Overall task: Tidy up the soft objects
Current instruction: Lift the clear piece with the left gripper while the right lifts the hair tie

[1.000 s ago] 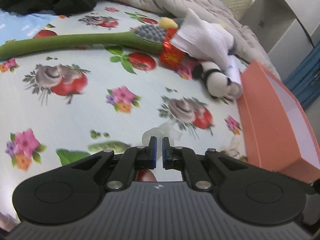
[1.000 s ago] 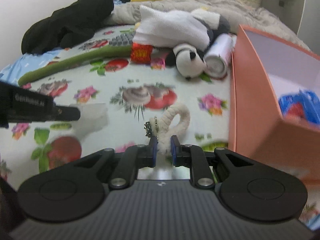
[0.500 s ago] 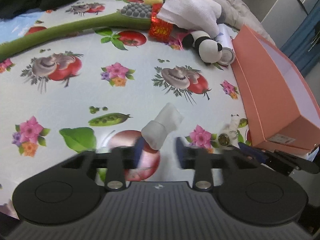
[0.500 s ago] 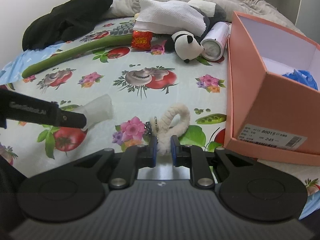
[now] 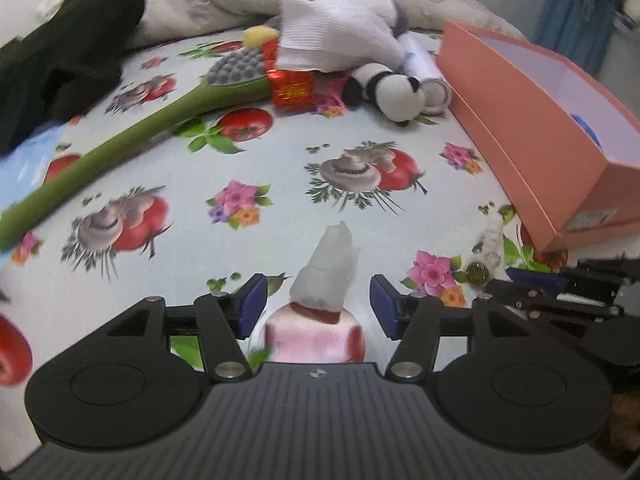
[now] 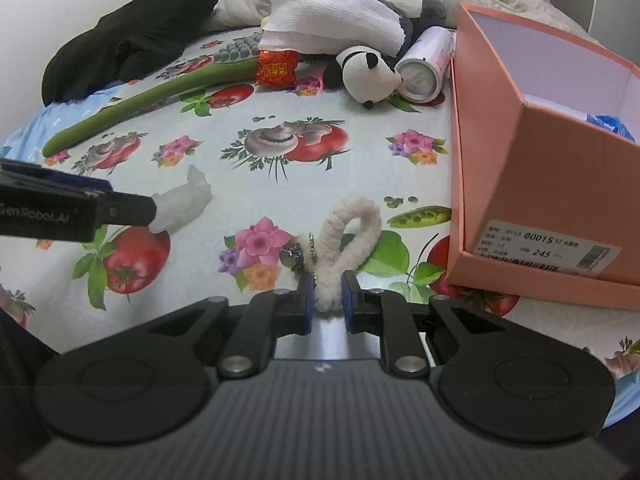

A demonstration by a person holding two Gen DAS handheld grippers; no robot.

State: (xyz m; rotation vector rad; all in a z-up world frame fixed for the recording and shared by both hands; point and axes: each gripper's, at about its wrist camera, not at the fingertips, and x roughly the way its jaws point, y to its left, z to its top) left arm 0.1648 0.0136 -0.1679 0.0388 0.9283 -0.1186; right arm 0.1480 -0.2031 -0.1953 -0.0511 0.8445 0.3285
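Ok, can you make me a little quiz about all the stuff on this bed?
1. True or false: the right gripper pinches the fuzzy white loop.
2. What lies beside the panda toy? A: silver-ended can. B: teddy bear. C: shoe.
3. Fill in: the orange box holds something coloured ____.

Key:
1. True.
2. A.
3. Blue. A blue thing peeks over the wall.

Bonus: the left gripper is opening, its fingers apart from the white squishy lump between them.
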